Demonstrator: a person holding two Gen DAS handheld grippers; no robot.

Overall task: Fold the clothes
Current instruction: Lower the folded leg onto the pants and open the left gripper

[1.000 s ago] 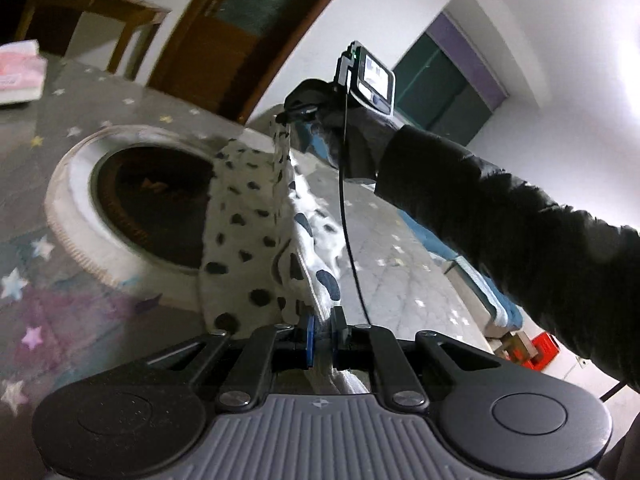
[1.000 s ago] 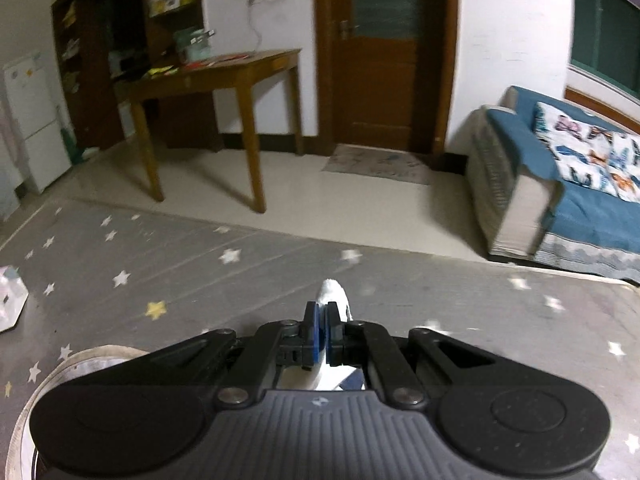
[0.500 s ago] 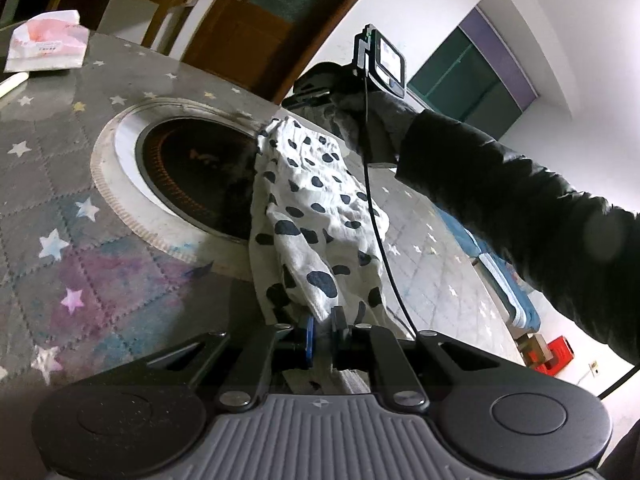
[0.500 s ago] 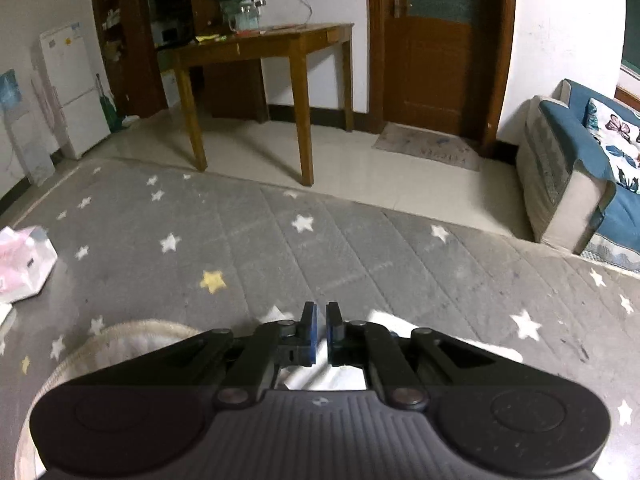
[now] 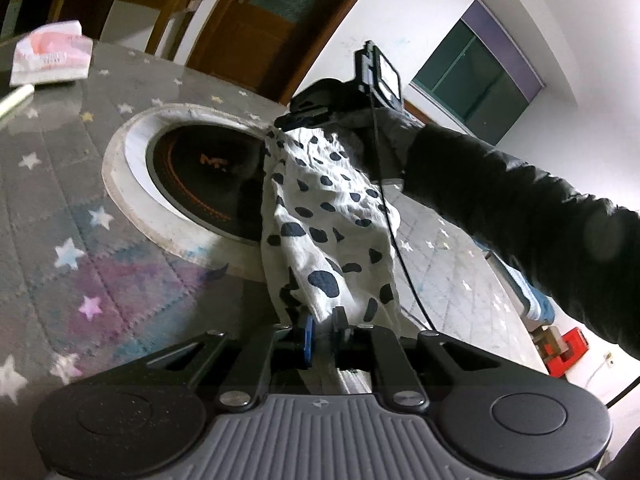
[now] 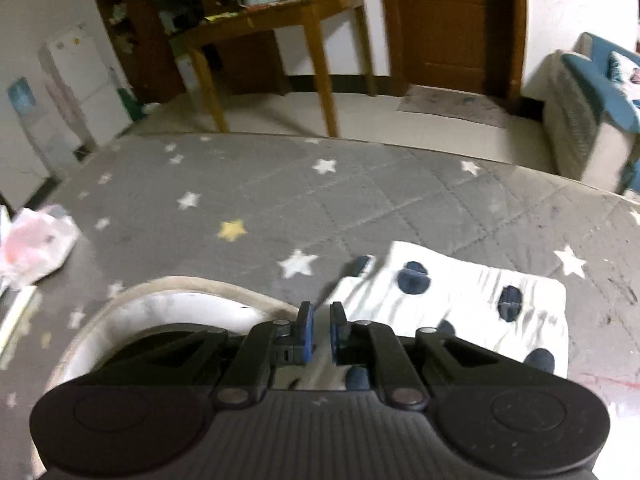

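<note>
The garment is a white cloth with dark spots (image 5: 328,216). It stretches from my left gripper (image 5: 323,326) away to my right gripper (image 5: 298,118), which a gloved hand in a black sleeve holds. My left gripper is shut on the near edge of the cloth. In the right wrist view the cloth (image 6: 460,300) lies spread flat on the grey star-patterned table cover (image 6: 280,200), just ahead and to the right of my right gripper (image 6: 320,330). The right jaws stand narrowly apart with white cloth showing between them.
A round white-rimmed cooker plate (image 5: 192,176) is set into the table, partly under the cloth. A pink tissue pack (image 5: 50,54) and a white stick (image 5: 16,98) lie at the far left. Beyond the table stand a wooden table (image 6: 288,20) and a blue sofa (image 6: 592,92).
Both grippers came down toward the table with the cloth. It hung stretched between them a second ago; now its far part lies flat on the cover by the right gripper.
</note>
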